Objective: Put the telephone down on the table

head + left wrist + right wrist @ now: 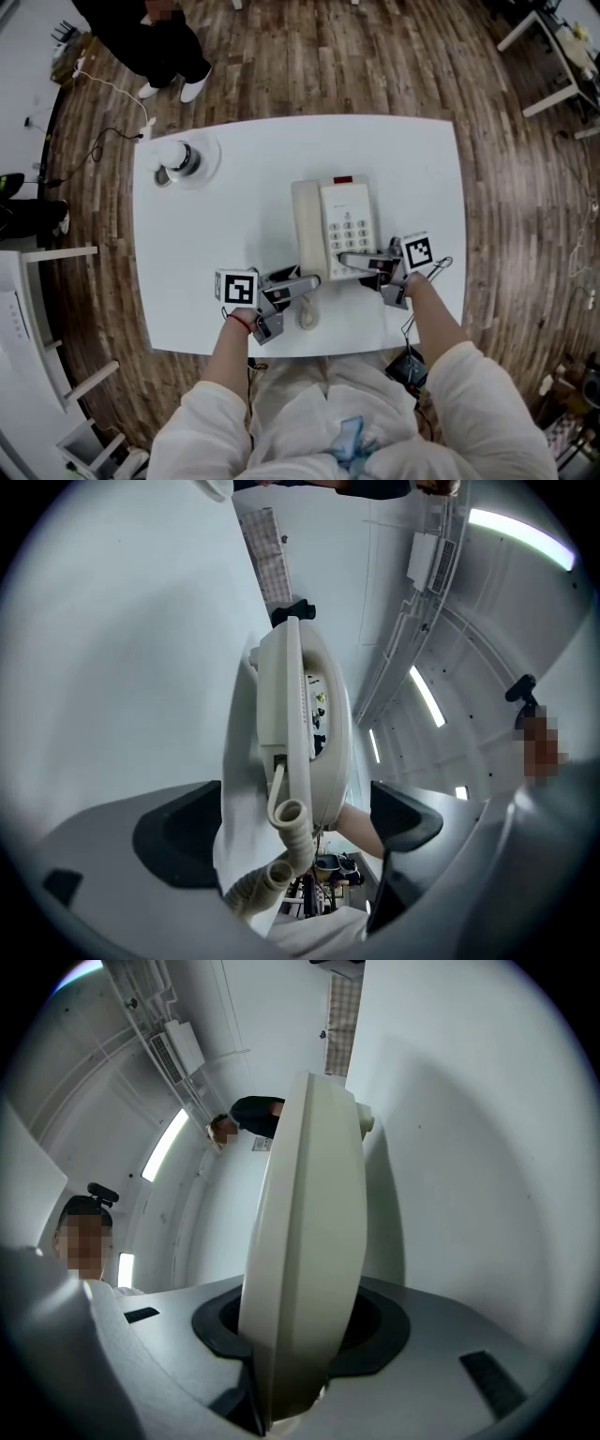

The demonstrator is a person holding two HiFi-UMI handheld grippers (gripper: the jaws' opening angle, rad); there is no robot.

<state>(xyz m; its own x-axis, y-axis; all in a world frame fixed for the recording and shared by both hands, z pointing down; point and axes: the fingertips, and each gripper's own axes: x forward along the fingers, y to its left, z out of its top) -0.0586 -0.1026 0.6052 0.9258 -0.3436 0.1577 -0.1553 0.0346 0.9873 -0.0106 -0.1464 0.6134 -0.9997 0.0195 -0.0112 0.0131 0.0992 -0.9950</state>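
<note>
telephone [336, 230] sits low at the middle of the desk's [234, 169] near edge, seemingly touching down, my right gripper [354, 262] pinching its near rim, my left gripper [307, 281] spread around its corner, so only releasing remains.

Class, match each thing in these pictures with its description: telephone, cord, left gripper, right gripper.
Things: 1 telephone; 2 cord; 3 left gripper; 4 right gripper.
Descriptions: A jaws apart, gripping nothing; B cream, keypad facing up; C clamped on the telephone's edge; D coiled.
Pairs: 1-B, 2-D, 3-A, 4-C.
</note>
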